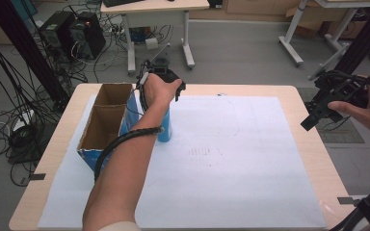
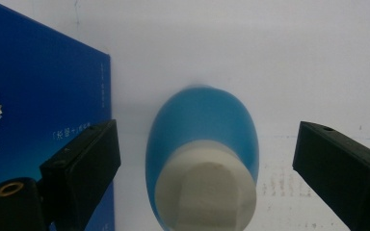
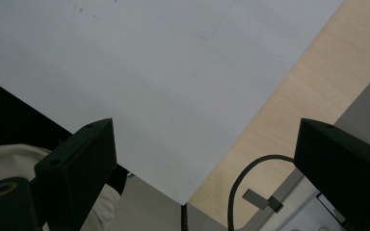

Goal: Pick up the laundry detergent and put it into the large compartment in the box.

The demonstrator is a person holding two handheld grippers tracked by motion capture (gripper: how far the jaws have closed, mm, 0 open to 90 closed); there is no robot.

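Observation:
A blue bottle (image 2: 203, 126) with a pale cap (image 2: 206, 190) stands upright on the white sheet, just right of a blue cardboard box (image 1: 107, 124). In the high view the bottle (image 1: 165, 129) shows below my left hand. My left gripper (image 2: 207, 168) hangs straight above it, open, with one jaw on each side of the cap and not touching it. My right gripper (image 1: 318, 111) is held off the table's right edge. In its own view the right gripper (image 3: 202, 163) is open with nothing between its jaws, over the sheet's corner.
The box has two open compartments with brown insides (image 1: 104, 126). The white sheet (image 1: 231, 159) covers most of the wooden table (image 1: 313, 159). A black cable (image 3: 243, 192) hangs near the table edge. Desks, computers and cables stand on the floor beyond.

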